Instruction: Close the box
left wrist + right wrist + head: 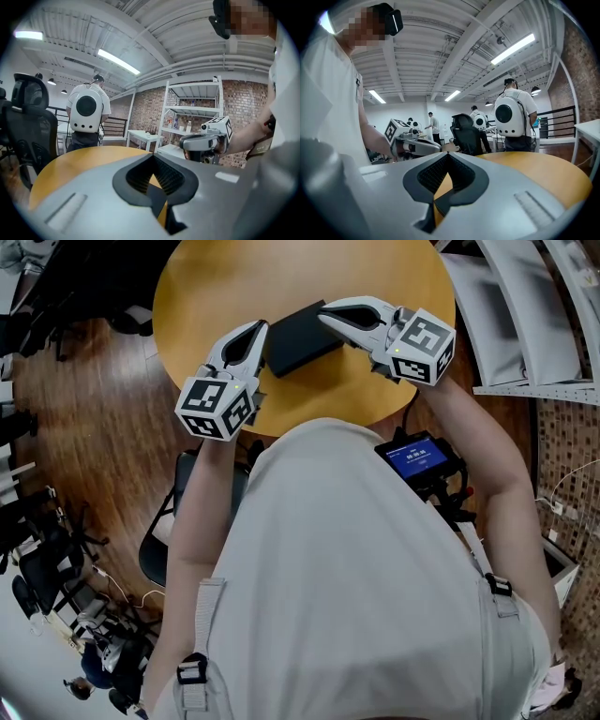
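A flat black box (302, 334) lies with its lid down on the round yellow table (234, 277). My left gripper (260, 327) rests by the box's left end with its jaws together and nothing between them. My right gripper (323, 313) reaches over the box's far right corner, also shut and empty. In the left gripper view the left gripper (152, 157) has its tips meeting over the tabletop, and the right gripper (206, 140) shows opposite. From the right gripper view, the right gripper (447, 154) is equally shut, facing the left gripper (412, 143).
White metal shelving (525, 315) stands right of the table. A black chair (159, 549) sits at the lower left on the wood floor. A small device with a blue screen (419, 457) hangs at the person's waist. People with white backpacks (86, 112) (513, 115) stand beyond the table.
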Demonstrator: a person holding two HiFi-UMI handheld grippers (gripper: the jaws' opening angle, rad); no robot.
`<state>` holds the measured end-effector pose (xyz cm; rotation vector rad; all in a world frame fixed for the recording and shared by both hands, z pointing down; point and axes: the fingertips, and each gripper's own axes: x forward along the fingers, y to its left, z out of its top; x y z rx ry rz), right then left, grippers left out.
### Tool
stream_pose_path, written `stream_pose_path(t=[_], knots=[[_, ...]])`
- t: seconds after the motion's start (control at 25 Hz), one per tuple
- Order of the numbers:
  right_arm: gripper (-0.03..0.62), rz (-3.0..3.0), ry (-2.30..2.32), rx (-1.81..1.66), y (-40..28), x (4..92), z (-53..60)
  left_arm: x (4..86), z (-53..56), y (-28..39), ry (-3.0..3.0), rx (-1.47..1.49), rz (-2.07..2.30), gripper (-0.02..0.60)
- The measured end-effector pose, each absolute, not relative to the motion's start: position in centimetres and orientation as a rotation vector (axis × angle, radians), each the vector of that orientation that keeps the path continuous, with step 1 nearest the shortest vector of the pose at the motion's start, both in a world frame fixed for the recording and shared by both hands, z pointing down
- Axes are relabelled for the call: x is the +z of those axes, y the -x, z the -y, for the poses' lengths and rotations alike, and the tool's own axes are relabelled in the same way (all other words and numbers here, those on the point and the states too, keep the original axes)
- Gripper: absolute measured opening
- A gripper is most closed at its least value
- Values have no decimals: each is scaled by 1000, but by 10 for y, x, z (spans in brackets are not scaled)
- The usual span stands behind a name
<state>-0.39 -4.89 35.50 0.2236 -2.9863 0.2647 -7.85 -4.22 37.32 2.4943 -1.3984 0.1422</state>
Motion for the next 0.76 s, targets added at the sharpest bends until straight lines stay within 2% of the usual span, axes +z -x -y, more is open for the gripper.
stream_pose_path(t=[0.76], knots=[[0,2988,-197,263,4,357,45,378,39,75,-2499,164,1389,0]])
